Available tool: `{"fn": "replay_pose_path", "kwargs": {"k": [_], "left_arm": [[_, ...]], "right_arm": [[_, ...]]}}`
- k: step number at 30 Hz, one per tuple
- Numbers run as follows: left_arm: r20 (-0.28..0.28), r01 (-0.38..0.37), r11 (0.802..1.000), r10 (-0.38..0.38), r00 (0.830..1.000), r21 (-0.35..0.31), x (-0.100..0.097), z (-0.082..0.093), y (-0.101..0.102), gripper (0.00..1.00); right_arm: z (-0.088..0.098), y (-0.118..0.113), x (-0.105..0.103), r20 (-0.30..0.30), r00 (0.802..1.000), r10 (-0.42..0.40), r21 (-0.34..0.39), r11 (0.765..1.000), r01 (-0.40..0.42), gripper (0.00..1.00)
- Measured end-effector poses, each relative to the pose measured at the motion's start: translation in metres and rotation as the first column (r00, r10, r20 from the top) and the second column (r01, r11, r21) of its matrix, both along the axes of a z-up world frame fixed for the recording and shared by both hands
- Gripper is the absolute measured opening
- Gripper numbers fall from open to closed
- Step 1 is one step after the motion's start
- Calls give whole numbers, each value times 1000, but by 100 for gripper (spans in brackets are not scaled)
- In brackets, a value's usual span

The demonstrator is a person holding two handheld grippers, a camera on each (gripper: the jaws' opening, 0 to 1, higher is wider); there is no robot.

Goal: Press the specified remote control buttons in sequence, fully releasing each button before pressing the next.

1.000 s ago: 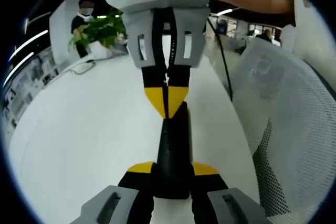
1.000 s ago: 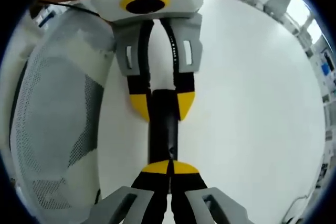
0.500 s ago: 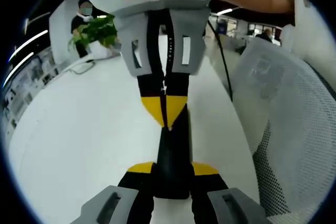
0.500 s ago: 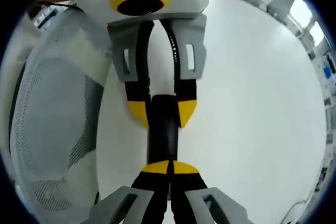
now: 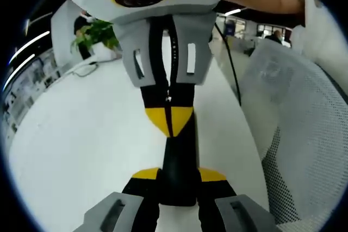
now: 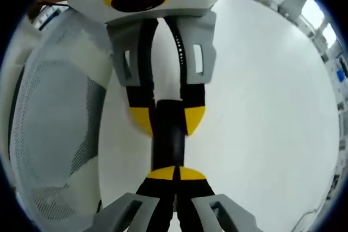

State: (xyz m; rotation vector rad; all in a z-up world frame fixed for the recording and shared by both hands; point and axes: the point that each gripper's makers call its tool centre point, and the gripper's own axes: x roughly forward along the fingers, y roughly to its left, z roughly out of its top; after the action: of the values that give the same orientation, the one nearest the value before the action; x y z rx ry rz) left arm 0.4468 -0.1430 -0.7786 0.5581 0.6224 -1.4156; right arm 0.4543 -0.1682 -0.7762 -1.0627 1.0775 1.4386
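The black remote control (image 5: 176, 161) is clamped between the left gripper (image 5: 178, 175) jaws, its long axis running straight ahead to the closed-tipped right gripper (image 6: 175, 173) resting on its far end, with a plant (image 5: 97, 32) beyond.

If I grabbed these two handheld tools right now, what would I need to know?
Left gripper: jaws clamped on the near end of the black remote control, held above the white table.
Right gripper: jaws closed together, tips resting on the remote's top face.
A white mesh chair stands beside the table.
Done: the remote is held steady; which buttons were pressed cannot be told.
Left: lift off fully, then press the next button.
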Motion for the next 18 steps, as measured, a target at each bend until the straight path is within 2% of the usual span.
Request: {"fn": "replay_pose_path", "kwargs": {"k": [5,11,18], "left_arm": [[0,1,1000,-1,1000,-1,1,0,0,24],[0,1,1000,-1,1000,-1,0,0,0,24],[2,3,1000,-3,1000,0,1,-1,0,24]], "right_arm": [[-1,0,1,-10,1000,-3,-5,1000,3,0],[0,0,1,-57,997,-48,-16,999,47,0],[-3,1,3,-66,997,-26,-76,997,21,0]]}}
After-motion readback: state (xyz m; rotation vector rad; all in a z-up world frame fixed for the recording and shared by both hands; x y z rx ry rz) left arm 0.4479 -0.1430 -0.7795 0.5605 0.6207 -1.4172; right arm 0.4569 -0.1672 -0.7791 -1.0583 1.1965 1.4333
